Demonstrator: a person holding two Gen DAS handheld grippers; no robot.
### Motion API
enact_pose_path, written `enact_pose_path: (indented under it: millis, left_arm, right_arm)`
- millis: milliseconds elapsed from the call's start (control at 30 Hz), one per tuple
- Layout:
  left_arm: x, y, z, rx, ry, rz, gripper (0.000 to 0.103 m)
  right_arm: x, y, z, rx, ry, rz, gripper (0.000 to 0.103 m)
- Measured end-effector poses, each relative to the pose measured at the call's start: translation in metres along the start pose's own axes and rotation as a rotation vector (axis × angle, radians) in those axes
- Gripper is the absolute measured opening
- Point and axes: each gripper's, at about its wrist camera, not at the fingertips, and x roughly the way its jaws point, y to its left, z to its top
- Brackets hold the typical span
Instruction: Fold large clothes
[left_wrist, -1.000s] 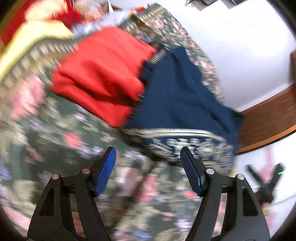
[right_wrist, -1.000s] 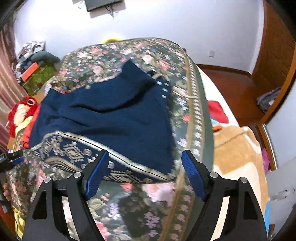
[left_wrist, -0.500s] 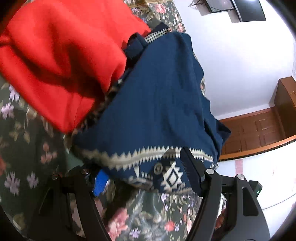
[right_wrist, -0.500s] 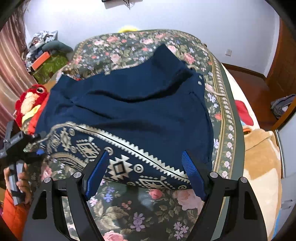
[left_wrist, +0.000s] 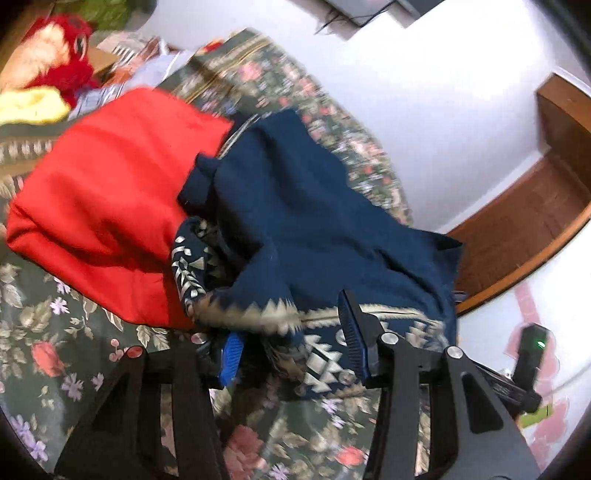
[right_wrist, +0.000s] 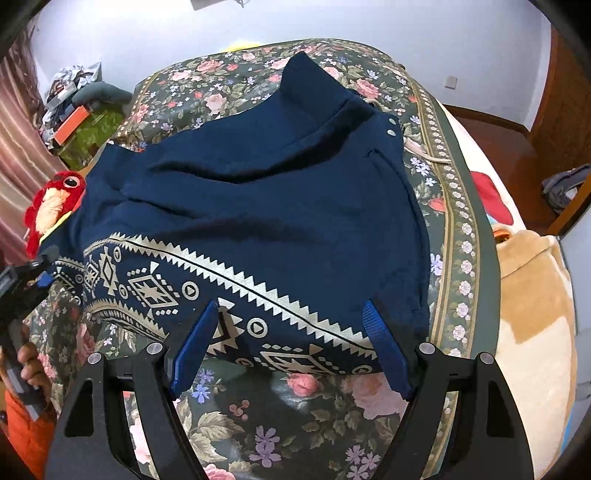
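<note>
A large navy garment (right_wrist: 258, 192) with a cream patterned hem band (right_wrist: 207, 291) lies spread on a floral bedspread (right_wrist: 288, 417). My right gripper (right_wrist: 291, 347) is open, its blue pads (right_wrist: 192, 350) astride the near hem, with no grip on it. In the left wrist view the same garment (left_wrist: 317, 221) is bunched at its left corner, and its hem (left_wrist: 258, 317) drapes over the jaws of my left gripper (left_wrist: 291, 347), which is open. The left gripper also shows at the left edge of the right wrist view (right_wrist: 37, 277).
A folded red garment (left_wrist: 107, 199) lies beside the navy one on the bed. A red plush toy (right_wrist: 51, 206) sits at the bed's left edge, a tan plush toy (right_wrist: 532, 295) at the right. Clutter (right_wrist: 74, 103) is by the far wall, wooden floor (left_wrist: 517, 221) beyond.
The left gripper has pushed into the navy hem corner and bunched it over its left jaw. The right gripper has moved forward until its pads straddle the near hem.
</note>
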Motion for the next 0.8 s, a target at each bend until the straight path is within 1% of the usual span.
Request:
enact_pose_path:
  millis: [33,133,167,233,267,300,333,367,400,433,500,667,733,800]
  left_arm:
    - [0.002,0.007,0.000,-0.017,0.008,0.008,0.047]
    - [0.028,0.035,0.000,-0.102,0.028,0.039,0.047]
    - [0.034,0.040,0.001,-0.119,0.029,0.034,0.048]
    - [0.039,0.044,0.002,-0.139,0.024,0.033,0.048]
    - [0.039,0.041,0.003,-0.132,0.014,0.038,0.046]
    - [0.036,0.036,0.005,-0.111,0.002,0.054,0.042]
    - [0.033,0.035,0.007,-0.095,-0.002,0.063,0.028]
    - [0.028,0.028,0.008,-0.061,-0.014,0.091,0.015]
    - [0.020,0.021,0.008,-0.031,-0.040,0.113,0.013]
    - [0.013,0.015,0.010,-0.014,-0.061,0.119,0.010]
    - [-0.012,-0.004,0.010,0.043,-0.137,0.106,0.005]
    - [-0.066,-0.042,0.013,0.153,-0.250,0.075,0.005]
    - [-0.084,-0.059,0.015,0.201,-0.288,0.081,0.005]
    - [-0.100,-0.065,0.013,0.228,-0.313,0.071,0.005]
  right_arm:
    - [0.000,0.000,0.000,-0.004,0.001,0.003,0.078]
    - [0.000,0.001,0.000,-0.014,0.003,0.001,0.078]
    - [0.000,0.001,0.000,-0.014,0.004,0.000,0.078]
    - [0.001,0.000,0.000,-0.008,0.011,-0.003,0.078]
    - [0.001,-0.001,0.000,-0.006,0.015,-0.006,0.078]
    - [0.001,-0.001,0.000,-0.002,0.017,-0.009,0.078]
    - [0.000,0.000,0.000,0.001,0.019,-0.011,0.078]
    - [-0.001,0.000,0.000,0.002,0.020,-0.012,0.078]
    - [-0.002,0.002,0.000,0.002,0.020,-0.013,0.078]
    - [-0.005,0.004,0.001,-0.001,0.017,-0.014,0.078]
    - [-0.012,0.009,0.002,-0.011,0.008,-0.016,0.078]
    - [-0.029,0.031,0.011,-0.052,-0.028,-0.013,0.078]
    - [-0.037,0.047,0.018,-0.073,-0.052,0.006,0.078]
    - [-0.043,0.063,0.025,-0.103,-0.074,0.034,0.078]
